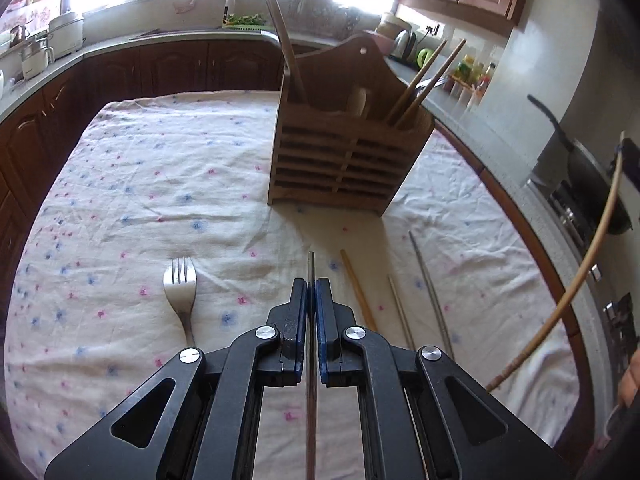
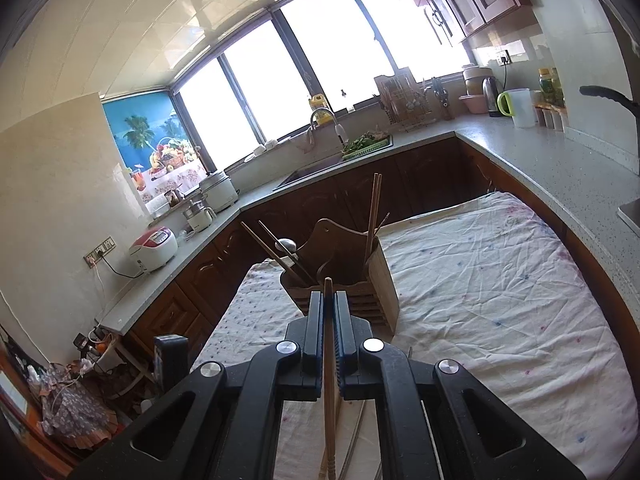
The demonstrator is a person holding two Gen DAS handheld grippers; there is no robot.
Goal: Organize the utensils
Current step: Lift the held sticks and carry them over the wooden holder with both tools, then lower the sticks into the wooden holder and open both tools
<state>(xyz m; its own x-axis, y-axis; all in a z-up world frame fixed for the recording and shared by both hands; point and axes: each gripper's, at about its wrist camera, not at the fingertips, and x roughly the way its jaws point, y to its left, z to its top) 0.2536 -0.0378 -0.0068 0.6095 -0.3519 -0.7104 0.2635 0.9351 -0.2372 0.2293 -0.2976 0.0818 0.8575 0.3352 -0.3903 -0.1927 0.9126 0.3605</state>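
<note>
A slatted wooden utensil holder (image 1: 340,160) (image 2: 352,276) stands on the flowered tablecloth (image 1: 140,180), with wooden chopsticks (image 1: 424,80) and a spoon in it. My left gripper (image 1: 311,286) is shut on a thin metal chopstick (image 1: 310,268) that runs between its pads, low over the cloth. A steel fork (image 1: 181,292) lies to its left. To its right lie a wooden chopstick (image 1: 357,290) and two metal chopsticks (image 1: 430,280). My right gripper (image 2: 328,300) is shut on a wooden chopstick (image 2: 329,360), held above the table in front of the holder; this stick (image 1: 576,272) also curves through the left wrist view.
Kitchen counters (image 2: 520,152) with dark wooden cabinets wrap around the table. A sink (image 2: 320,172), rice cookers (image 2: 154,248), a kettle and jars sit on them. A pan (image 1: 592,176) rests on the stove at the right. A person's hand (image 1: 630,384) shows at the right edge.
</note>
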